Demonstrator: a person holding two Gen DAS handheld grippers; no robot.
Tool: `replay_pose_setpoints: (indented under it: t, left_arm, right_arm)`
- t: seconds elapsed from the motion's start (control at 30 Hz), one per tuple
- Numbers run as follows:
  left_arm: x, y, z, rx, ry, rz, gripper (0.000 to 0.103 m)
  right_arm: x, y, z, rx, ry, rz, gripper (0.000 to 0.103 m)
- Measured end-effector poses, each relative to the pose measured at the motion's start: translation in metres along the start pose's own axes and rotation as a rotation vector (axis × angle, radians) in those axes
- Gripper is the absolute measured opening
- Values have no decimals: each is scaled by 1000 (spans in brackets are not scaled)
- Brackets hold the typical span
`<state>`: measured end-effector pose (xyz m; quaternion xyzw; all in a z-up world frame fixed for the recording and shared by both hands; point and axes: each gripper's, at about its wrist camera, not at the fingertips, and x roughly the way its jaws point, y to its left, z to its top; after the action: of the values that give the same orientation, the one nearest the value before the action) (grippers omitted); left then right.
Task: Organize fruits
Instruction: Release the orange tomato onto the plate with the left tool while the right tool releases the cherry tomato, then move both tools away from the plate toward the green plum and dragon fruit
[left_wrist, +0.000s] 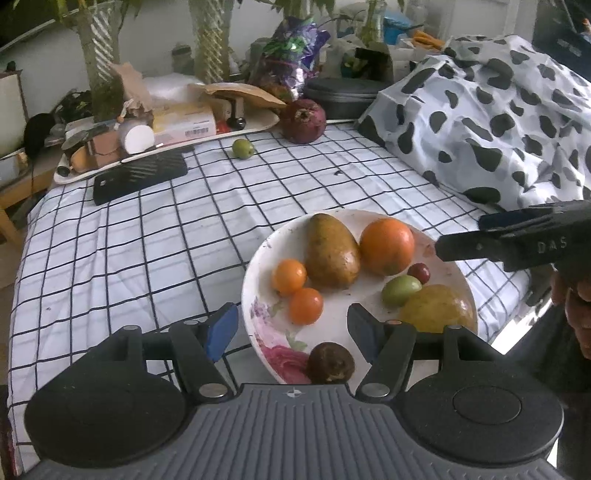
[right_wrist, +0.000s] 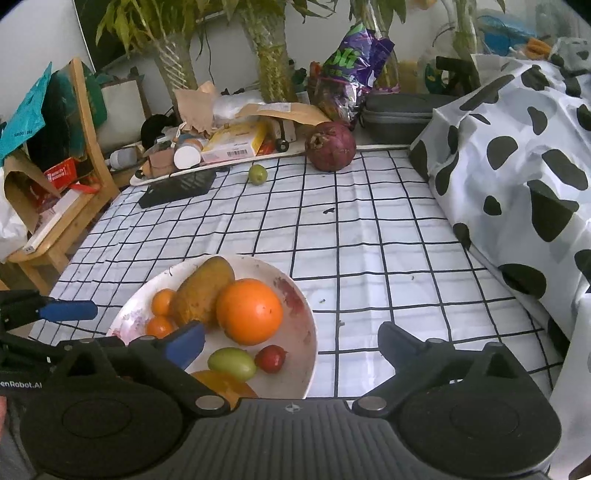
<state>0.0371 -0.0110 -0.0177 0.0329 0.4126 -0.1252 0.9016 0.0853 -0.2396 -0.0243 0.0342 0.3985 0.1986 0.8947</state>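
A white floral plate on the checked cloth holds a mango, a large orange, two small oranges, a green fruit, a small red fruit, a yellow fruit and a dark brown fruit. A pomegranate and a small green fruit lie at the far side. My left gripper is open and empty over the plate's near rim. My right gripper is open and empty over the plate's right rim.
A cluttered white tray and a black flat object sit at the far left. A cow-pattern cover rises on the right. A wooden chair stands off the left edge. Plants and bags line the back.
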Motion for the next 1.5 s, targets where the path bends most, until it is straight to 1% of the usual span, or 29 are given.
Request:
replay_pose_setpoints:
  t: [0.03,0.17,0.3,0.43,0.63,0.67,0.7,0.77,0.8,0.83,0.9,1.0,1.13,1.2,1.4,1.5]
  left_arm:
    - [0,0,0,-3,0,10,64]
    - [1,-1,1,-1,8,53,64]
    - [1,0,1,1,-2,65,64]
    - [1,-1,2,10,-16,98,64]
    - [-1,5,5,-24,-38,84,65]
    - [-1,6,6,-29,-47,86,72]
    - [-2,6,7,-34,-53,91,87]
    - [-1,6,10,-37,-69,115,102]
    - [-1,6,11,-30,-79,135,103]
    - [-1,5,12,-21,-87,151,103]
    - [0,5,15,-12,-94,155,103]
    - [2,8,19,-19,-95,120,103]
    - [7,10,24,-14,-112,93,103]
    - [11,13,27,-29,-106,72,103]
    - [18,20,39,-12,-110,83,103]
    - [22,25,45,-10,-112,70,103]
  right_arm:
    - [0,0,0,-3,-1,-4,103]
    - [0,1,0,-13,-3,-2,103]
    - [0,3,0,-26,-3,3,103]
    - [-1,2,1,-25,-13,5,103]
    - [-1,2,3,-21,-20,3,103]
    - [-1,2,3,-22,-21,3,103]
    - [-1,2,3,-24,-23,3,103]
    - [-1,2,4,-24,-27,2,103]
    - [-1,2,4,-23,-28,1,103]
    - [0,2,5,-22,-29,0,103]
    - [0,2,5,-22,-33,-4,103]
    - [1,1,7,-22,-40,-10,103]
    - [3,0,10,-28,-46,-19,103]
    - [6,0,12,-29,-46,-22,103]
    - [13,-2,19,-35,-51,-35,103]
    - [17,-4,24,-39,-54,-41,103]
